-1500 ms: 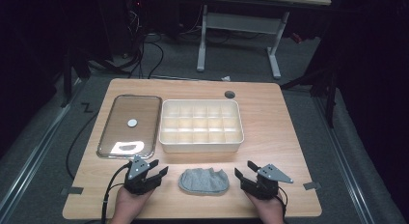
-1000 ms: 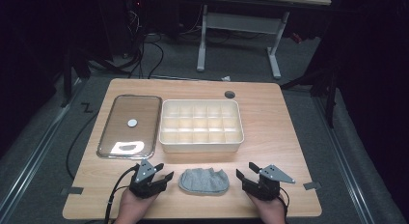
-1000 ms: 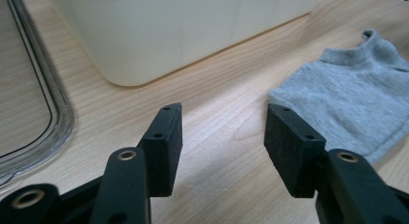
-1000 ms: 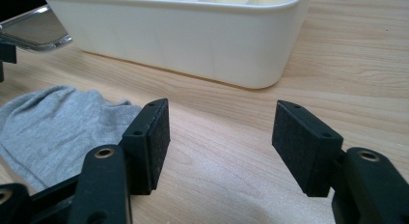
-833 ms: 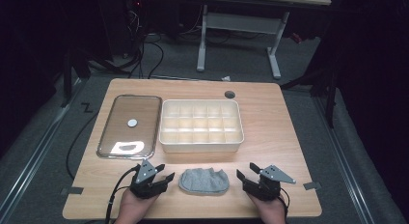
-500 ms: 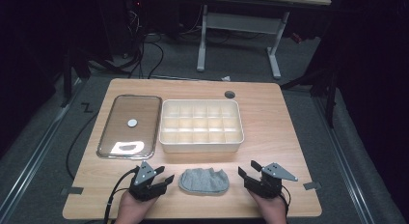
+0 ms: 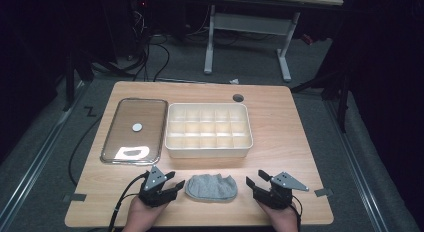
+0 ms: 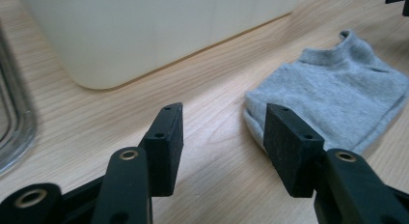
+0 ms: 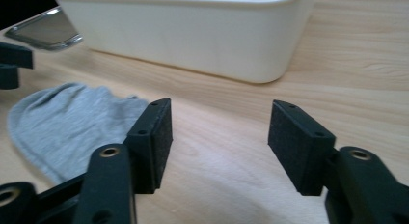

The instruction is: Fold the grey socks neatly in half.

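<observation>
A grey sock (image 7: 211, 187) lies flat near the table's front edge, between my two grippers. My left gripper (image 7: 172, 182) stands open just left of the sock, its jaws low over the wood; in the left gripper view (image 8: 223, 137) the sock (image 8: 333, 93) sits ahead and to the right of the jaws. My right gripper (image 7: 253, 183) stands open a short way right of the sock; in the right gripper view (image 9: 219, 137) the sock (image 9: 67, 127) lies to the left, beside the left jaw. Nothing is between either pair of jaws.
A white divided box (image 7: 208, 129) with several empty compartments stands mid-table behind the sock. Its clear lid (image 7: 135, 129) lies flat to the left. A round cable hole (image 7: 238, 97) sits at the back. Bare wood lies right of the box.
The left gripper has shifted slightly right toward the sock. The right gripper has barely moved. The sock lies as before.
</observation>
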`<action>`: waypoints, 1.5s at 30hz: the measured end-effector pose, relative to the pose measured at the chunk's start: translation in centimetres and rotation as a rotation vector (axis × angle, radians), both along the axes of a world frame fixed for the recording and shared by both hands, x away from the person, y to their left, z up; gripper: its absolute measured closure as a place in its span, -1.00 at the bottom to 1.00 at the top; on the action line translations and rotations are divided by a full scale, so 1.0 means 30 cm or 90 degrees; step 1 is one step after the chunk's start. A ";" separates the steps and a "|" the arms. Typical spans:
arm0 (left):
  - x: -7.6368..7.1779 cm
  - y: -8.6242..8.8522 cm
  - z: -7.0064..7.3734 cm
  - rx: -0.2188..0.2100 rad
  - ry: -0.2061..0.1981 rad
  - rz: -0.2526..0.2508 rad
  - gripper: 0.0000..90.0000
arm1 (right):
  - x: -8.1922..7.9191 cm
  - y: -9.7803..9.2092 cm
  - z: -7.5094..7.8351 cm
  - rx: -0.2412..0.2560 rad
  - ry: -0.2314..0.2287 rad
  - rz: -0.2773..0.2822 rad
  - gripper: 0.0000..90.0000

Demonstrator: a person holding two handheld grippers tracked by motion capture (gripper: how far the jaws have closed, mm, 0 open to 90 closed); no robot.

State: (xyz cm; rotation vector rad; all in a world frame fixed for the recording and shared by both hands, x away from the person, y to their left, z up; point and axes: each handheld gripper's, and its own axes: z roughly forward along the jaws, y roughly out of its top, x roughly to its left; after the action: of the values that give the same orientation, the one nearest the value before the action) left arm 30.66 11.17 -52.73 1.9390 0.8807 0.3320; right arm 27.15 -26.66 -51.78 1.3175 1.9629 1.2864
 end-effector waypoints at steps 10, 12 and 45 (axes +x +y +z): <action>-0.029 -0.058 -0.009 -0.011 -0.007 -0.047 -0.01 | -0.019 0.106 0.000 -0.031 0.048 0.064 0.04; -0.025 -0.061 -0.011 -0.009 -0.003 -0.049 0.04 | -0.011 0.124 -0.007 -0.020 0.069 0.070 0.11; -0.040 -0.110 -0.020 0.098 0.013 -0.057 0.75 | 0.000 0.174 -0.032 -0.068 0.159 0.087 0.84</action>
State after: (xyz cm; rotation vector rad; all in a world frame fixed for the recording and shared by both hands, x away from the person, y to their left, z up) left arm 29.46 7.86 -53.33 2.1195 0.7979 0.3362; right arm 27.15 -21.45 -52.75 1.3669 2.2947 1.1030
